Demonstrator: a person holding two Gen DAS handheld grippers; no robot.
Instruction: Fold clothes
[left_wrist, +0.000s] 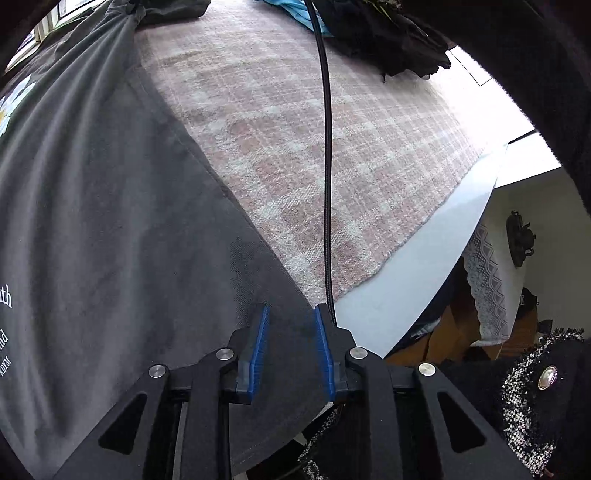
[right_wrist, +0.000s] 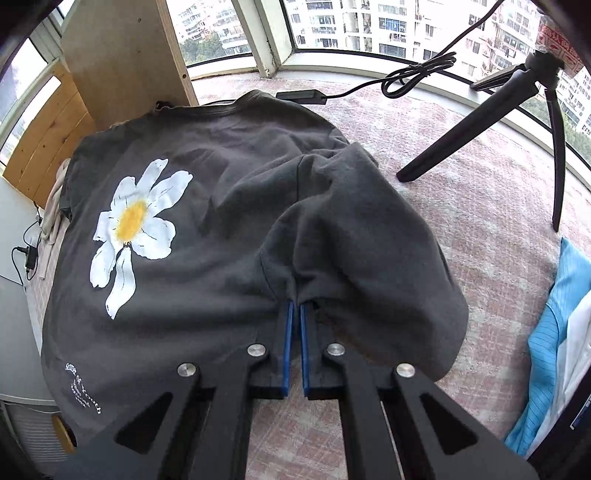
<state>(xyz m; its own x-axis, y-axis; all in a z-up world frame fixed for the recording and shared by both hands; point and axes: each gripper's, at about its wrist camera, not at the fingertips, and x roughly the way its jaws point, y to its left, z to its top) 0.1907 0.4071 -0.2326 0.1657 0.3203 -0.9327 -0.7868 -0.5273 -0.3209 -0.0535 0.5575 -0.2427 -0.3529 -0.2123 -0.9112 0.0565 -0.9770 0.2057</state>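
A dark grey T-shirt (right_wrist: 207, 229) with a white and yellow flower print (right_wrist: 135, 225) lies on a pink checked cloth (right_wrist: 498, 206). My right gripper (right_wrist: 295, 308) is shut on a bunched fold of the shirt's right side, lifted toward the middle. In the left wrist view the same shirt (left_wrist: 103, 221) fills the left half. My left gripper (left_wrist: 291, 314) is open, its blue pads just over the shirt's lower corner by the hem, with nothing between them.
A black tripod (right_wrist: 517, 110) stands at the right on the cloth, with a black cable (right_wrist: 417, 75) behind the shirt. A blue garment (right_wrist: 554, 332) lies at the right edge. A black cable (left_wrist: 327, 166) crosses the cloth (left_wrist: 332, 140). Dark clothes (left_wrist: 388, 33) lie at the far end.
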